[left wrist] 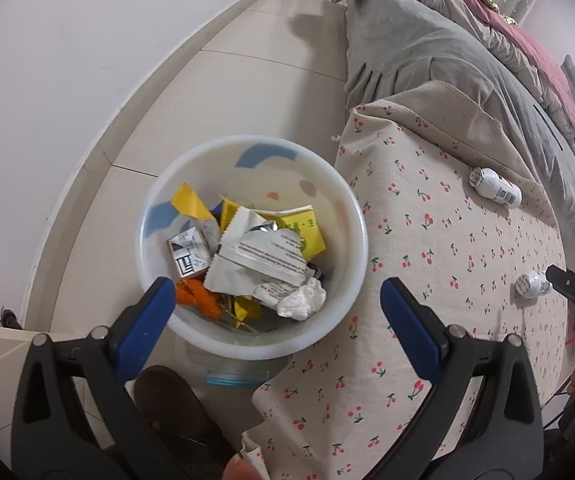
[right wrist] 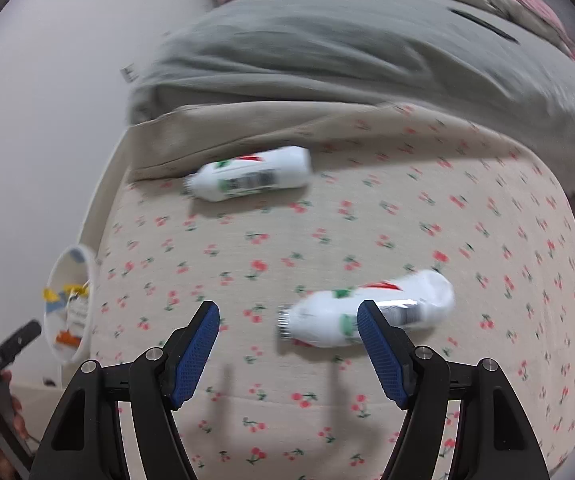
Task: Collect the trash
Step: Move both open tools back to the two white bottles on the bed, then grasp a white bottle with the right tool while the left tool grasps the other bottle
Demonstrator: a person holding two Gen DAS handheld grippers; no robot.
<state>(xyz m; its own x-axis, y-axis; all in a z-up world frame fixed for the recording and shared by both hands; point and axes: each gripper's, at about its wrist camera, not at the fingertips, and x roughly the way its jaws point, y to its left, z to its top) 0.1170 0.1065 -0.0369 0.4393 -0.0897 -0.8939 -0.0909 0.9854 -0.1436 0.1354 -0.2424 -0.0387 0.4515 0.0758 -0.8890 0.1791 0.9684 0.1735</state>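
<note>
A white trash bin [left wrist: 351,216] stands on the floor beside the bed, holding wrappers, a small carton and crumpled tissue [left wrist: 301,300]. My left gripper [left wrist: 275,292] is open and empty, hovering over the bin's near rim. Two small white bottles lie on the cherry-print sheet: a near one [right wrist: 371,308] and a far one [right wrist: 251,178]. They also show in the left wrist view, the near one [left wrist: 533,285] and the far one [left wrist: 497,187]. My right gripper [right wrist: 289,314] is open above the sheet, its right finger in front of the near bottle. The bin shows at the right wrist view's left edge [right wrist: 69,300].
The cherry-print sheet [left wrist: 427,264] covers the bed; a grey blanket [left wrist: 439,52] and pink bedding [left wrist: 535,52] lie piled behind. A white wall [left wrist: 67,60] runs along the tiled floor [left wrist: 247,80]. A dark slipper [left wrist: 171,404] and a clear plastic bag [left wrist: 239,372] lie by the bin.
</note>
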